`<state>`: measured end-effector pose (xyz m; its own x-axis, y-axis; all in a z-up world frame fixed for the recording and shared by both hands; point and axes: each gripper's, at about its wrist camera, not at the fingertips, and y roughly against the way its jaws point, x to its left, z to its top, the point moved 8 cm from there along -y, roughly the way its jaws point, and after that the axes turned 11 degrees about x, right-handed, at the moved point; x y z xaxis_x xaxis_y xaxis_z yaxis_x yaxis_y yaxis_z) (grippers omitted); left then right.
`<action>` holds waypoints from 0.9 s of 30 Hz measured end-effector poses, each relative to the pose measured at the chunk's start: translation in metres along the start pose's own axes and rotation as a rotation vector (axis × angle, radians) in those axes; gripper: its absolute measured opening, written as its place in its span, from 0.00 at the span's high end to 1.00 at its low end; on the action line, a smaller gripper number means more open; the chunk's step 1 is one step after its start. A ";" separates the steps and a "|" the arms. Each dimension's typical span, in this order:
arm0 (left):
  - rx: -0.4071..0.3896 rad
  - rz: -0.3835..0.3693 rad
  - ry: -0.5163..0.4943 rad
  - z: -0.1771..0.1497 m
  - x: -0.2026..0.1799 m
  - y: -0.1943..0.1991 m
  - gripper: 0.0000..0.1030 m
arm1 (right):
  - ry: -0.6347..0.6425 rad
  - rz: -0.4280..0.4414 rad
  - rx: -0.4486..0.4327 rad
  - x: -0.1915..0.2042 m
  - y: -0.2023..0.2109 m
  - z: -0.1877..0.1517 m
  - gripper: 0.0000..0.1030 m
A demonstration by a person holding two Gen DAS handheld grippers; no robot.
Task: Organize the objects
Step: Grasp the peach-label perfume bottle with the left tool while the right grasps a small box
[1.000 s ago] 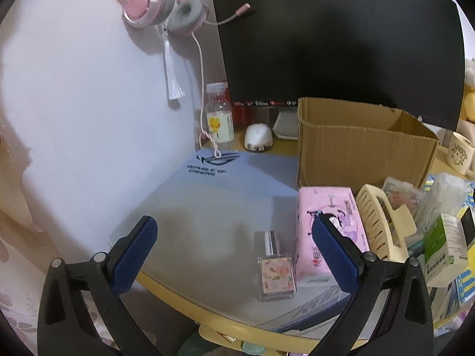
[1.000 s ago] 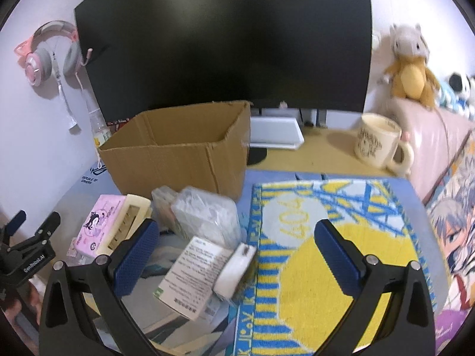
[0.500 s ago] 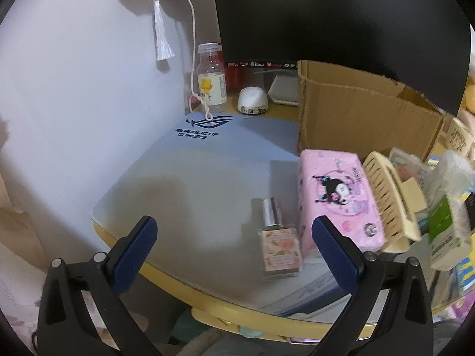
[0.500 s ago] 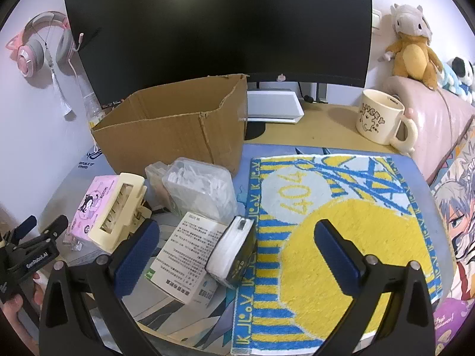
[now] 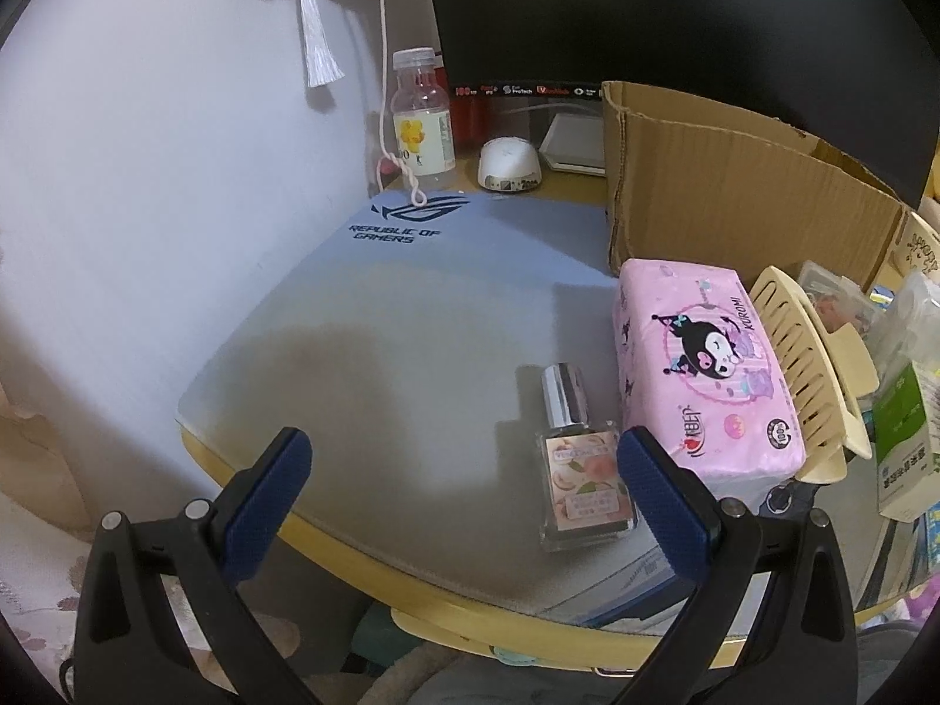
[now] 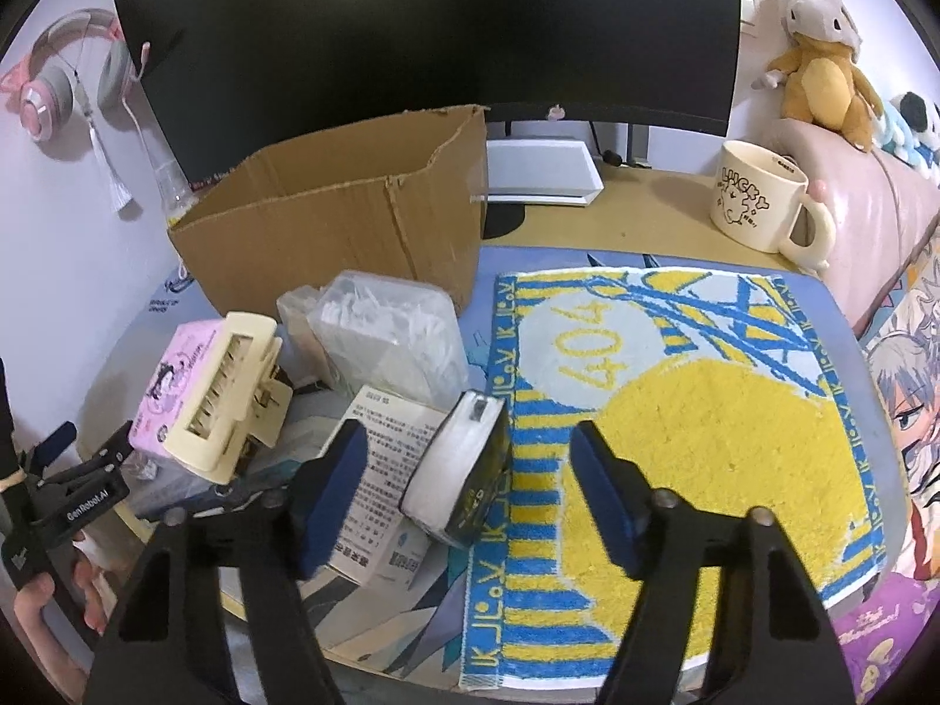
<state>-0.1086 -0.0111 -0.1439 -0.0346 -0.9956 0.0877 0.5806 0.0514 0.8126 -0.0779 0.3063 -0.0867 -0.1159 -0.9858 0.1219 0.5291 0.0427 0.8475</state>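
Change since earlier frame: the right tongs (image 6: 464, 470) have narrowed their gap and come down around the black-and-white case (image 6: 461, 467); the left tongs (image 5: 464, 470) have dropped toward the near counter edge (image 5: 364, 552).
Right tongs: part open, one pad either side of the case, not visibly touching it; probably lined up for a pick.
Black-and-white case: tilted, leaning across the printed white box (image 6: 376, 476) and the left edge of the yellow towel (image 6: 693, 446).
Left tongs: wide open, empty, hovering at the near left; the perfume bottle (image 5: 578, 464) lies just inside the right pad.
Pink tissue pack (image 5: 699, 370): just right of the bottle, with the cream hair claw (image 6: 226, 396) leaning on it.
Clear plastic container (image 6: 390, 338): behind the pile.
Cardboard box (image 6: 346, 235): far centre, open-topped, likely the destination for the loose items.
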 end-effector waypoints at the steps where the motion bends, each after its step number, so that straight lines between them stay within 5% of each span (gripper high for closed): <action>1: 0.005 -0.011 0.003 -0.001 0.000 0.000 0.00 | -0.002 0.003 0.007 0.000 -0.001 -0.001 0.35; 6: 0.040 -0.065 0.001 -0.005 -0.003 -0.002 0.00 | -0.034 0.035 0.025 -0.003 -0.003 -0.002 0.43; 14: 0.116 -0.043 -0.013 -0.010 -0.008 -0.020 0.00 | -0.032 0.035 0.020 -0.002 -0.001 -0.001 0.54; 21: 0.085 -0.043 0.037 -0.004 -0.002 -0.023 0.02 | -0.053 0.052 0.016 -0.003 0.001 -0.001 0.61; 23: 0.063 -0.055 0.062 -0.003 0.000 -0.023 0.20 | -0.037 0.052 0.004 -0.001 0.003 0.000 0.76; 25: 0.053 -0.065 0.059 -0.002 -0.002 -0.019 0.44 | -0.021 0.035 -0.010 0.000 0.006 0.001 0.83; 27: 0.042 -0.083 0.051 -0.001 -0.004 -0.016 0.56 | -0.010 0.030 -0.016 0.001 0.006 0.001 0.83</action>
<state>-0.1166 -0.0079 -0.1581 -0.0387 -0.9992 -0.0099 0.5430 -0.0293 0.8392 -0.0757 0.3059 -0.0807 -0.1077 -0.9825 0.1523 0.5459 0.0696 0.8350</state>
